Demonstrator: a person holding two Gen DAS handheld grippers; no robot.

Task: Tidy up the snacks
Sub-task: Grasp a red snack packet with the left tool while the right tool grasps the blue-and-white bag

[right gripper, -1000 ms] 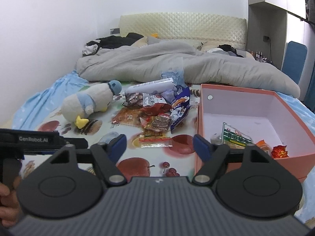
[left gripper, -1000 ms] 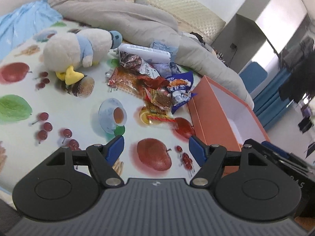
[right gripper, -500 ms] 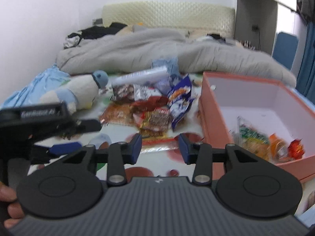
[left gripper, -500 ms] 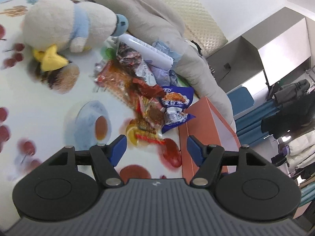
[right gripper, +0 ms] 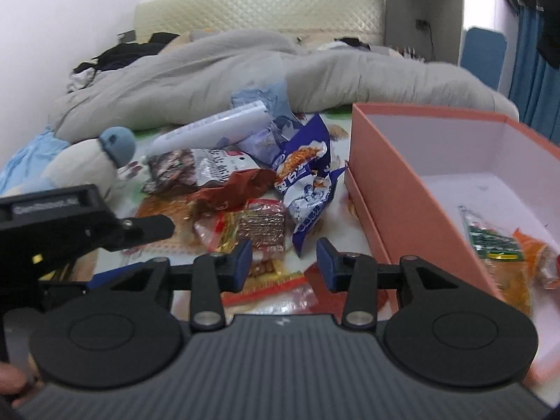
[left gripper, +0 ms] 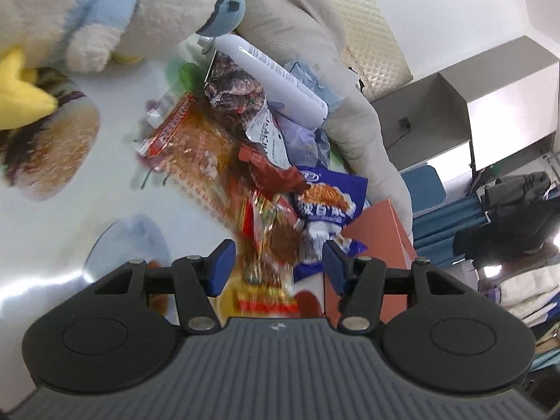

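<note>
Two grippers over the snack pile, both hold nothing. Left gripper (left gripper: 274, 266) fingers partly apart and closing; a blurred red-gold snack packet (left gripper: 271, 245) sits between them, no contact seen. Right gripper (right gripper: 284, 262) fingers narrow-set, apart, above a clear red-edged packet (right gripper: 276, 281). Blue noodle bag (right gripper: 306, 189) at 12 o'clock of the right fingers, white tube (right gripper: 213, 129) at 11. Orange box (right gripper: 388, 189) at 2 o'clock, a few packets inside. Plush toy (left gripper: 87, 10) at 10 o'clock in left view. All on the bed (left gripper: 105, 189).
</note>
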